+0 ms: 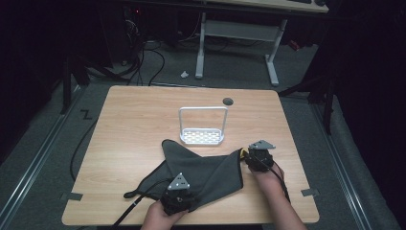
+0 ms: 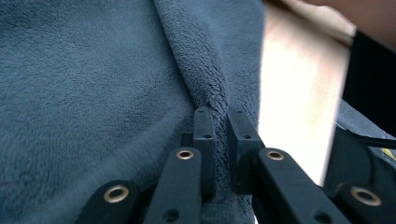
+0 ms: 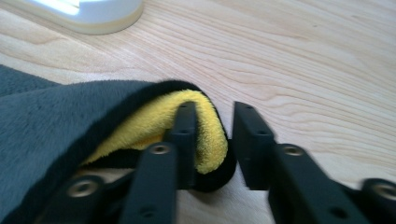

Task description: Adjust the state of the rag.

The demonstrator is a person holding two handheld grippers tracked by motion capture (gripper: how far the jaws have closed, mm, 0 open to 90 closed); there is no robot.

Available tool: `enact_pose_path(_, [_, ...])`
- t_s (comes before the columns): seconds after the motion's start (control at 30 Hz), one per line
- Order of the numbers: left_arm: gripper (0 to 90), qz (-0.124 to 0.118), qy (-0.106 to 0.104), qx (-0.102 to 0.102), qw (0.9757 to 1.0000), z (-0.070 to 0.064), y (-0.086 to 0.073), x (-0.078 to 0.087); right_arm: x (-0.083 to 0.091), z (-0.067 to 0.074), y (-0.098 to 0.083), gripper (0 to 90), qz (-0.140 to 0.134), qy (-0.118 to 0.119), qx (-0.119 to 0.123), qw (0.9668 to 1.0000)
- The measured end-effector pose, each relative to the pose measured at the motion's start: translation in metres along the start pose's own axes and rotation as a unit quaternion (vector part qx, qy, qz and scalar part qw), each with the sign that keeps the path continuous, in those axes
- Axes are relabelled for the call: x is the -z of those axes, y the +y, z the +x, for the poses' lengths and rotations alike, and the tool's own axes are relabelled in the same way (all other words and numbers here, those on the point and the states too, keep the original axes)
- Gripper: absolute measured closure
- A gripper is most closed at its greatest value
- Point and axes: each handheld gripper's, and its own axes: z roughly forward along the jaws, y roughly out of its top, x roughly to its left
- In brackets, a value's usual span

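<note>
Left gripper view: left gripper [image 2: 219, 116] pinches a grey cloth [image 2: 93, 84] fold near the desk's front edge (right gripper [image 3: 212, 116] jaws parted, yellow-lined corner between).

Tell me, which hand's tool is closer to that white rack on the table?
The right. The right gripper sits at the cloth's far corner, just beside and below the rack. The left gripper is at the table's near edge, the cloth between.
</note>
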Motion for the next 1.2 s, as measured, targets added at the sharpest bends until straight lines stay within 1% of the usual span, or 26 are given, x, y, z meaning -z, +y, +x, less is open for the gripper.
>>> enact_pose_path(0.07, [82.1, 0.002, 0.007, -0.001, 1.0, 0.0, 0.002, -0.003, 0.009, -0.001, -0.001, 65.9, -0.004, 0.002, -0.006, 1.0])
enact_pose_path(0.13, [81.1, 0.003, 0.015, -0.001, 0.9999, 0.0, 0.004, -0.006, 0.025, 0.0, -0.006, 62.7, -0.015, -0.002, 0.001, 0.9999])
enact_pose_path(0.2, [80.6, 0.005, 0.018, 0.007, 0.9998, 0.002, 0.008, -0.01, 0.038, 0.001, -0.012, 60.8, -0.024, -0.002, 0.004, 0.9997])
enact_pose_path(0.27, [79.6, 0.008, 0.018, 0.01, 0.9998, 0.003, 0.014, -0.017, 0.053, 0.006, -0.02, 58.5, -0.034, 0.006, 0.001, 0.9994])
enact_pose_path(0.33, [76.1, 0.005, 0.013, 0.015, 0.9998, 0.004, 0.018, -0.02, 0.065, 0.013, -0.03, 54.7, -0.046, 0.018, -0.013, 0.9987])
enact_pose_path(0.4, [67.7, -0.011, 0.01, 0.019, 0.9997, 0.005, 0.02, -0.014, 0.076, 0.022, -0.04, 49.6, -0.052, 0.04, -0.026, 0.9975])
enact_pose_path(0.47, [62.9, -0.034, 0.018, 0.017, 0.9991, 0.008, 0.019, 0.003, 0.085, 0.032, -0.046, 46.2, -0.059, 0.056, -0.022, 0.9964])
enact_pose_path(0.5, [60.1, -0.044, 0.026, 0.017, 0.9985, 0.012, 0.017, 0.015, 0.088, 0.035, -0.048, 45.0, -0.063, 0.061, -0.022, 0.9959])
enact_pose_path(0.53, [57.7, -0.053, 0.041, 0.016, 0.9976, 0.016, 0.014, 0.027, 0.091, 0.038, -0.05, 43.2, -0.065, 0.072, -0.026, 0.9949])
enact_pose_path(0.6, [54.4, -0.064, 0.087, 0.012, 0.9941, 0.028, 0.005, 0.054, 0.091, 0.045, -0.055, 41.0, -0.063, 0.09, -0.03, 0.9935])
enact_pose_path(0.63, [53.0, -0.063, 0.122, 0.009, 0.9906, 0.039, -0.001, 0.069, 0.089, 0.048, -0.056, 40.1, -0.056, 0.095, -0.027, 0.9936])
enact_pose_path(0.67, [51.3, -0.057, 0.147, 0.006, 0.9875, 0.045, -0.006, 0.077, 0.086, 0.051, -0.057, 39.8, -0.052, 0.095, -0.024, 0.9938])
enact_pose_path(0.7, [50.9, -0.051, 0.172, 0.013, 0.9838, 0.054, -0.012, 0.087, 0.084, 0.052, -0.057, 39.4, -0.05, 0.095, -0.024, 0.994])
enact_pose_path(0.73, [49.5, -0.049, 0.189, 0.028, 0.9804, 0.065, -0.02, 0.097, 0.081, 0.052, -0.056, 38.8, -0.047, 0.098, -0.03, 0.9936])
enact_pose_path(0.77, [47.9, -0.048, 0.197, 0.041, 0.9784, 0.072, -0.027, 0.103, 0.077, 0.052, -0.055, 38.8, -0.044, 0.096, -0.031, 0.9939])
enact_pose_path(0.8, [46.8, -0.046, 0.2, 0.052, 0.9773, 0.077, -0.031, 0.105, 0.073, 0.052, -0.054, 39.1, -0.041, 0.091, -0.03, 0.9946])
enact_pose_path(0.83, [46.3, -0.039, 0.198, 0.069, 0.9771, 0.082, -0.036, 0.105, 0.07, 0.052, -0.053, 39.8, -0.038, 0.089, -0.033, 0.9947])
enact_pose_path(0.87, [46.1, -0.034, 0.19, 0.082, 0.9776, 0.085, -0.04, 0.104, 0.066, 0.051, -0.051, 41.3, -0.033, 0.088, -0.035, 0.9949])
enact_pose_path(0.93, [48.0, -0.043, 0.175, 0.087, 0.9797, 0.084, -0.045, 0.1, 0.062, 0.05, -0.049, 44.3, -0.034, 0.073, -0.037, 0.9961])
enact_pose_path(0.97, [51.1, -0.044, 0.173, 0.08, 0.9807, 0.082, -0.045, 0.098, 0.06, 0.048, -0.047, 48.6, -0.032, 0.072, -0.042, 0.996])
enact_pose_path(1.0, [53.8, -0.039, 0.177, 0.073, 0.9806, 0.079, -0.044, 0.096, 0.058, 0.048, -0.046, 62.6, -0.027, 0.074, -0.045, 0.9959])
enact_pose_path(1.03, [61.0, -0.033, 0.184, 0.064, 0.9803, 0.076, -0.043, 0.094, 0.058, 0.049, -0.047, 75.8, -0.025, 0.068, -0.036, 0.9967])
enact_pose_path(1.07, [62.3, -0.028, 0.185, 0.053, 0.9809, 0.072, -0.042, 0.091, 0.061, 0.05, -0.047, 80.9, -0.027, 0.054, -0.022, 0.998])
enact_pose_path(1.1, [63.3, -0.025, 0.186, 0.041, 0.9813, 0.068, -0.041, 0.088, 0.067, 0.05, -0.047, 82.8, -0.032, 0.048, -0.014, 0.9983])
enact_pose_path(1.13, [63.3, -0.024, 0.189, 0.036, 0.981, 0.066, -0.042, 0.087, 0.081, 0.048, -0.047, 83.0, -0.049, 0.041, -0.02, 0.9977])
enact_pose_path(1.2, [63.4, -0.02, 0.192, 0.028, 0.9809, 0.061, -0.041, 0.085, 0.106, 0.043, -0.047, 82.9, -0.077, 0.027, -0.02, 0.9965])
